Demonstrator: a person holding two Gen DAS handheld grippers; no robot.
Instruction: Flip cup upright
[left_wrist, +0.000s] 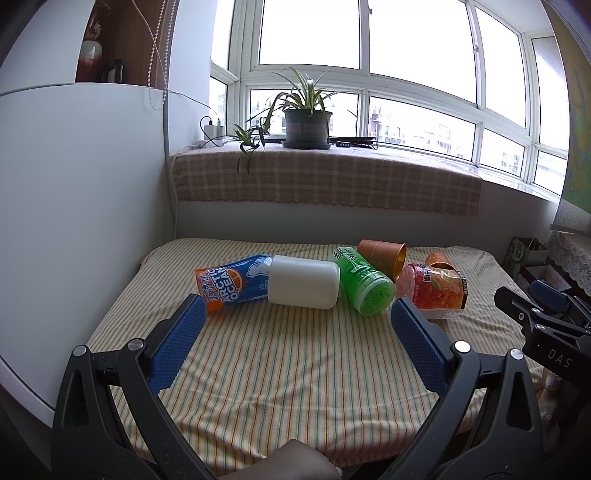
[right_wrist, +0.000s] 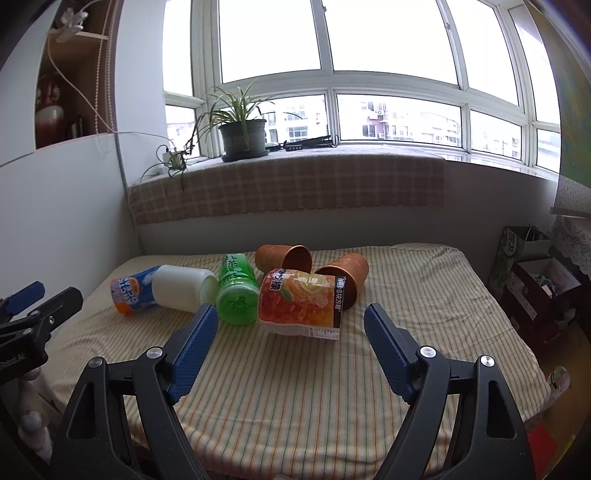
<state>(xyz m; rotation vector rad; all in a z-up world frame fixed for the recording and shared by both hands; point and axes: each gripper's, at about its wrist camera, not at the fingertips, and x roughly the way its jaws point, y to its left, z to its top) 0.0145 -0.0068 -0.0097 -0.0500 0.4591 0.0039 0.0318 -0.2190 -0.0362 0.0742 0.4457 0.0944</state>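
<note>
Six cups lie tipped over in a row on the striped bed (right_wrist: 424, 295). The white cup (left_wrist: 303, 282) sits between the blue cup (left_wrist: 232, 282) and the green cup (left_wrist: 364, 282). The left gripper (left_wrist: 297, 317) and the right gripper (right_wrist: 291, 325) hang above the bed, both spread wide, holding nothing.

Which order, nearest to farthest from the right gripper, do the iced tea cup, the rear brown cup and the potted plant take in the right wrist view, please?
From the right gripper:
1. iced tea cup, lying just ahead.
2. rear brown cup, lying behind it.
3. potted plant, on the windowsill, left.
</note>
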